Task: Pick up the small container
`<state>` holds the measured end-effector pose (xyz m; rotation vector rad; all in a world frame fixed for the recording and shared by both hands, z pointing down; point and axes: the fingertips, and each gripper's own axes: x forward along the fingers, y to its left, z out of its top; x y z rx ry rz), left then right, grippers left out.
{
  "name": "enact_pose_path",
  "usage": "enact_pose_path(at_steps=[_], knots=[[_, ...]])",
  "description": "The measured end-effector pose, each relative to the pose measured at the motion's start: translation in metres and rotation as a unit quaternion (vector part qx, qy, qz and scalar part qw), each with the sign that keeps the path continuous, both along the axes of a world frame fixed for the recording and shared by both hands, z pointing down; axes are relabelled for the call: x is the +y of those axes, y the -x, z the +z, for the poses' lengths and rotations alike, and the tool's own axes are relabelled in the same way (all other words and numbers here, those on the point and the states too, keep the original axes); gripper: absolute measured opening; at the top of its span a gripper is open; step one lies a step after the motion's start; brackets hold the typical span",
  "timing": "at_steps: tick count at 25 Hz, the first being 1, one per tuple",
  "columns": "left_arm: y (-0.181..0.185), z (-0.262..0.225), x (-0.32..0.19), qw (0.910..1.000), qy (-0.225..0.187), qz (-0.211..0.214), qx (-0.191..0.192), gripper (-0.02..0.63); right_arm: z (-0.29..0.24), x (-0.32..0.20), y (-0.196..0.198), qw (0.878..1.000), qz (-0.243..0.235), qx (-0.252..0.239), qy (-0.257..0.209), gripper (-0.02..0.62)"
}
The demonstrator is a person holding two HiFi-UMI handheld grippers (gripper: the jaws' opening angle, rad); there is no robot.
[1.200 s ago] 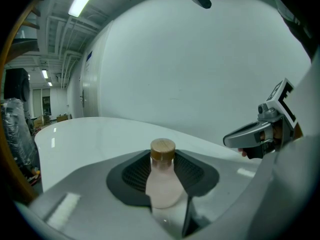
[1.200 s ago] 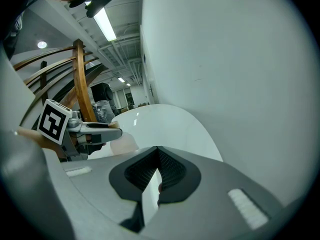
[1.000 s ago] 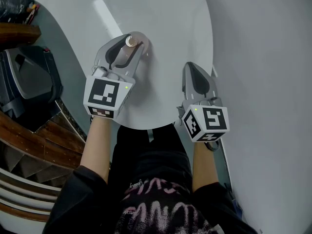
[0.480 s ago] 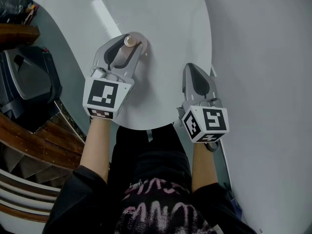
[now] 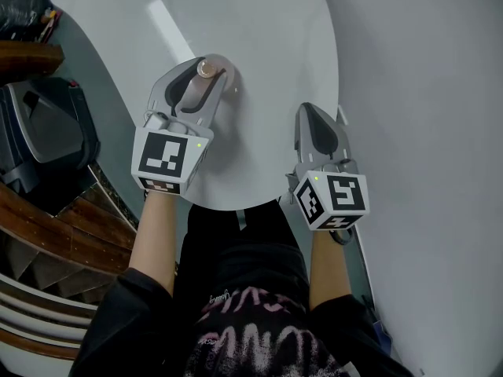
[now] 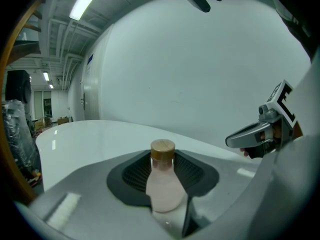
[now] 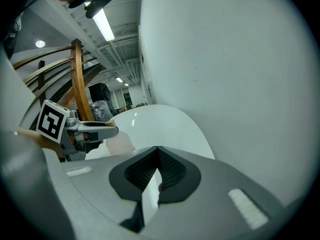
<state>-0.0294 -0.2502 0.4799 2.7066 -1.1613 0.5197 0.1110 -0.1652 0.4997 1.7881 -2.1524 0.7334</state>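
Left gripper: left gripper is closed on the small pale-pink bottle-shaped container with a round wooden cap. It reaches out over the round white worktop.
Grip: both dark ribbed pads press the container's wider body from either side. The narrow neck and the wooden cap stand clear above them.
Why held so: clamping the broad lower body, and not the cap, likely gives the pads more surface and keeps the container upright.
Task's thing: the container stands upright between the left gripper's jaws, over the left half of the worktop. Neither view shows whether its base is on the surface or just off it.
Contents: the body looks milky pink and cloudy. Whether that is a filling or the wall's own colour cannot be told, and the cap is on.
Right gripper: right gripper has its jaws drawn together with nothing between them, and only a thin sliver of worktop shows through. It hangs near the worktop's right edge, well apart from the container, probably parked so the left side can work alone.
Stage: the grasp looks made, and raising the container appears to be the part left.
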Motion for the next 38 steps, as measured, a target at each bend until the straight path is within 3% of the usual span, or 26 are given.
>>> enact_pose_path(at_steps=[16, 33, 38], knots=[[0.000, -0.021, 0.003, 0.9999, -0.008, -0.006, -0.001, 0.143, -0.023, -0.006, -0.007, 1.000, 0.001, -0.005, -0.021, 0.021], [0.032, -0.069, 0.023, 0.9991, -0.039, -0.016, 0.012, 0.143, -0.072, 0.004, 0.015, 0.998, 0.005, 0.003, -0.062, 0.021], [0.024, -0.079, 0.026, 0.9987, -0.046, -0.020, 0.010, 0.143, -0.081, 0.001, 0.002, 0.997, 0.005, 0.002, -0.074, 0.021]])
